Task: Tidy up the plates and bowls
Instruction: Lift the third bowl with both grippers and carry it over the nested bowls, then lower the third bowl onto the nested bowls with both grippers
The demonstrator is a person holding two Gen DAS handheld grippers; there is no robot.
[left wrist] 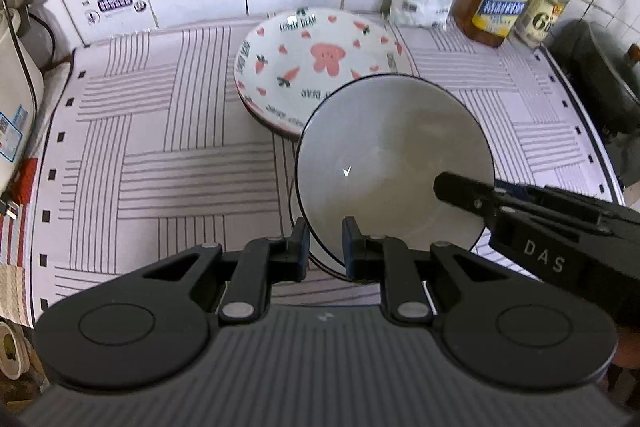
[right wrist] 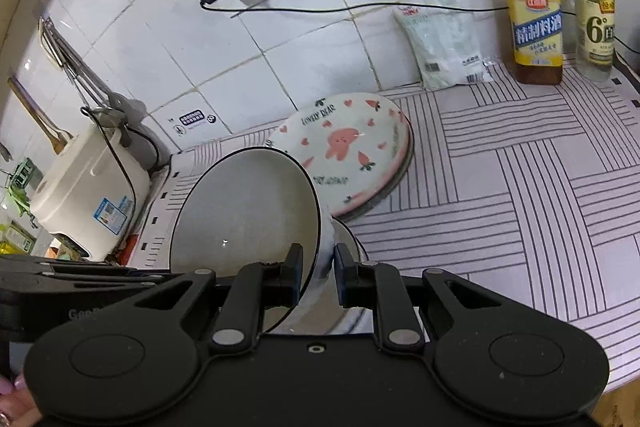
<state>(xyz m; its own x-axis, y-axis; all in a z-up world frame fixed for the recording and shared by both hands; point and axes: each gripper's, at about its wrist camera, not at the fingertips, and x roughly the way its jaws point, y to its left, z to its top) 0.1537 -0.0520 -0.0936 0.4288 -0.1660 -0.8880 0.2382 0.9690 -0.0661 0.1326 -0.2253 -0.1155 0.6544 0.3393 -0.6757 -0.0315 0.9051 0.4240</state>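
Left wrist view: left gripper (left wrist: 325,247) clamped on the near rim of a white bowl (left wrist: 394,163), black-edged, tilted with its mouth toward the camera; right gripper (left wrist: 476,193) reaching in from the right, pinching the same rim. Right wrist view: right gripper (right wrist: 316,269) likewise clenched on the bowl's (right wrist: 244,211) wall, one finger inside, one outside. Bowl held between both, just near of the cartoon-print plates (left wrist: 316,67) stacked at the far middle of the striped mat (left wrist: 160,131). A second bowl (right wrist: 346,239) apparently directly beneath. Probable next move: straight down, rim levelled, neither hand nearer.
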